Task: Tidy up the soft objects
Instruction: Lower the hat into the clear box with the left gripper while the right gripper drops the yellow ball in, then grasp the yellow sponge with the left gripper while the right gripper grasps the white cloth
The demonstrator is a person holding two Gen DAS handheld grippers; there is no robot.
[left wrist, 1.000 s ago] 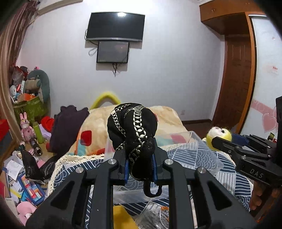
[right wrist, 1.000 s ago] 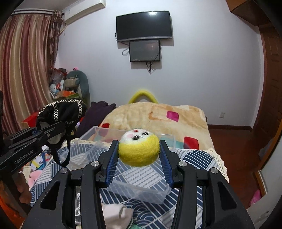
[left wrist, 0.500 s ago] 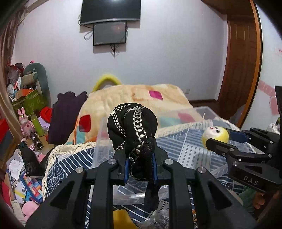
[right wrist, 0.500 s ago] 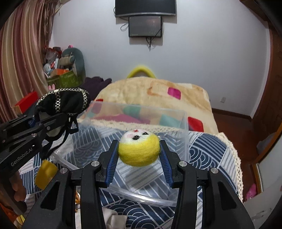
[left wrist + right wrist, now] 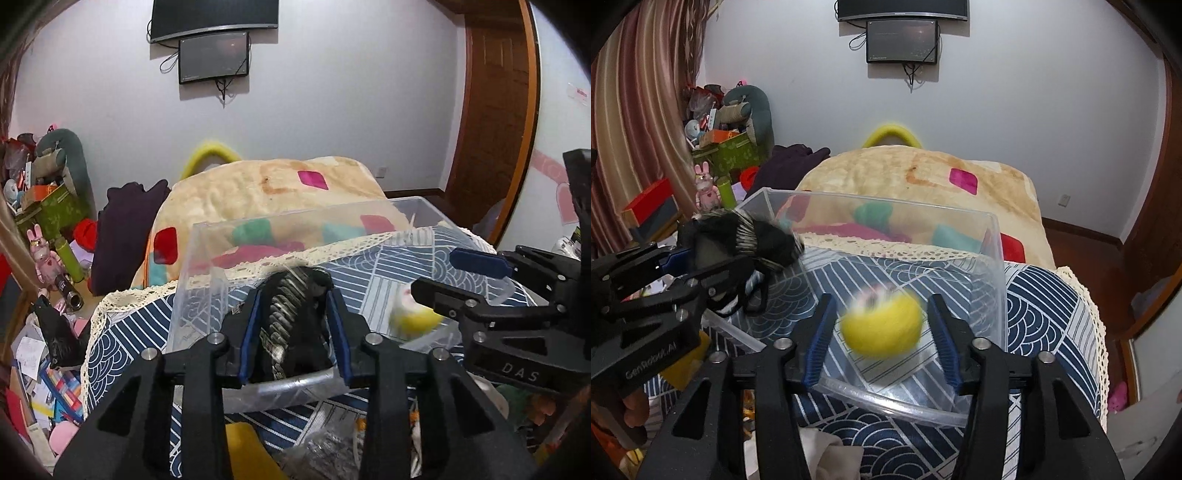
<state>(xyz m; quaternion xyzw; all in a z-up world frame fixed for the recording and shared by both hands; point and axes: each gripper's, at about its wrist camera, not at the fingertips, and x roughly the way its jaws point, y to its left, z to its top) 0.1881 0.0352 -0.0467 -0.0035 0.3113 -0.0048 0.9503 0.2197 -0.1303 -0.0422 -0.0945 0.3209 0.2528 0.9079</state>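
A clear plastic bin [image 5: 993,258] sits on the blue patterned bed cover [image 5: 1045,295]; it also shows in the left wrist view [image 5: 199,266]. My right gripper [image 5: 882,325] is open over the bin, and the yellow felt ball toy [image 5: 882,325] is blurred, falling free between its fingers. It also shows in the left wrist view [image 5: 413,317]. My left gripper [image 5: 293,325] is open over the bin's left side, and the black pouch with silver chain [image 5: 291,325] is blurred, dropping between its pads. The pouch also shows in the right wrist view [image 5: 746,240].
A beige blanket with coloured patches [image 5: 266,188] lies behind the bin. Dark clothes [image 5: 125,229] and cluttered toys and boxes [image 5: 44,206] are at the left. A yellow cloth [image 5: 243,450] and a pale cloth [image 5: 827,454] lie near the front. A wooden door [image 5: 491,110] is at the right.
Both grippers moved down over the bin and opened. The black pouch and the yellow ball have left the pads and are falling into the bin.
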